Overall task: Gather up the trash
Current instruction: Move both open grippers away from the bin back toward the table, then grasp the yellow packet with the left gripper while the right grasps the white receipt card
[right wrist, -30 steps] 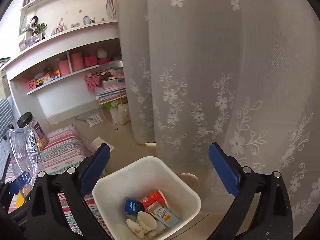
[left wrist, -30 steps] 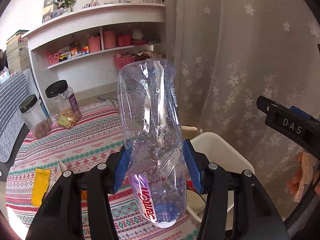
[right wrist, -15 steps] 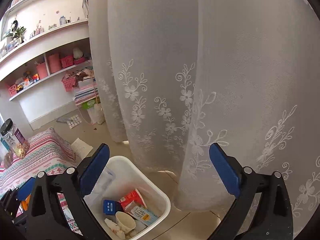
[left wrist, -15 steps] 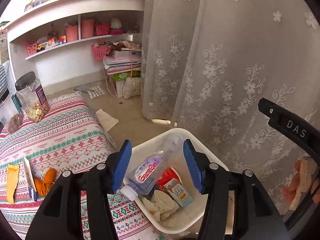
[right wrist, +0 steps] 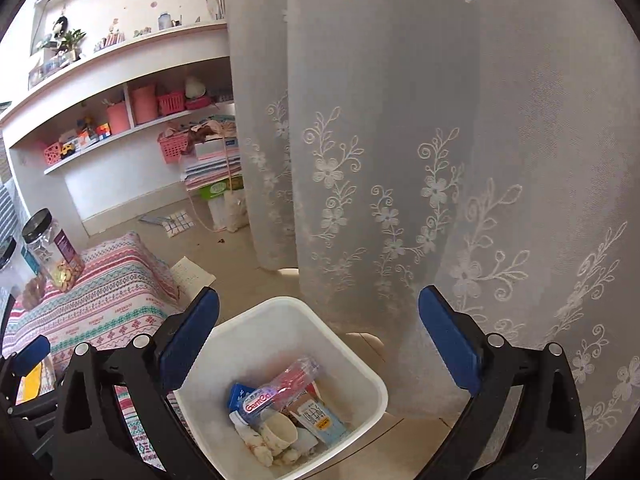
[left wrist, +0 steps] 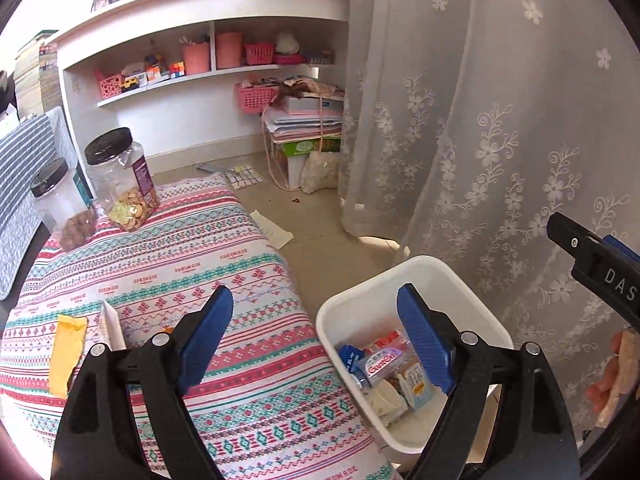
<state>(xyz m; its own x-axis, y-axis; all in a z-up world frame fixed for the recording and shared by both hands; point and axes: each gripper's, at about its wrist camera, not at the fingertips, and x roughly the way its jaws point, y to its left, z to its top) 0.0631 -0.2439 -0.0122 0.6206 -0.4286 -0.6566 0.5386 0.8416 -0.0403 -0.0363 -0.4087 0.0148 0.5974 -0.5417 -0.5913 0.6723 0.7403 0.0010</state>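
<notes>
Through the left wrist camera I saw my left gripper [left wrist: 314, 334] with its jaws spread wide and nothing between them; they had just been opening, and the crushed plastic bottle [left wrist: 380, 364] they had clamped a second earlier now lay on its side in the white trash bin [left wrist: 452, 276], on top of the cartons and wrappers already there. I judged that piece of trash delivered, so the left hand was free for the next pick. This view also showed what was left to collect on the patterned tabletop [left wrist: 224, 248]: a yellow wrapper [left wrist: 66, 354] near the left edge and a white card-like scrap [left wrist: 112, 326] standing beside it, well apart from the bin. The two black-lidded snack jars [left wrist: 120, 184] at the far end did not look like trash to me. From the right wrist camera, my right gripper [right wrist: 320, 336] hung above the same bin [right wrist: 360, 364] with its jaws just as wide and empty. This view looked straight down into the bin and showed the bottle [right wrist: 280, 388] more plainly, lying slantwise across a blue carton [right wrist: 240, 396] and a paper cup [right wrist: 280, 432], its cap end toward the near wall, but the tabletop scraps were mostly hidden behind the gripper body here.
</notes>
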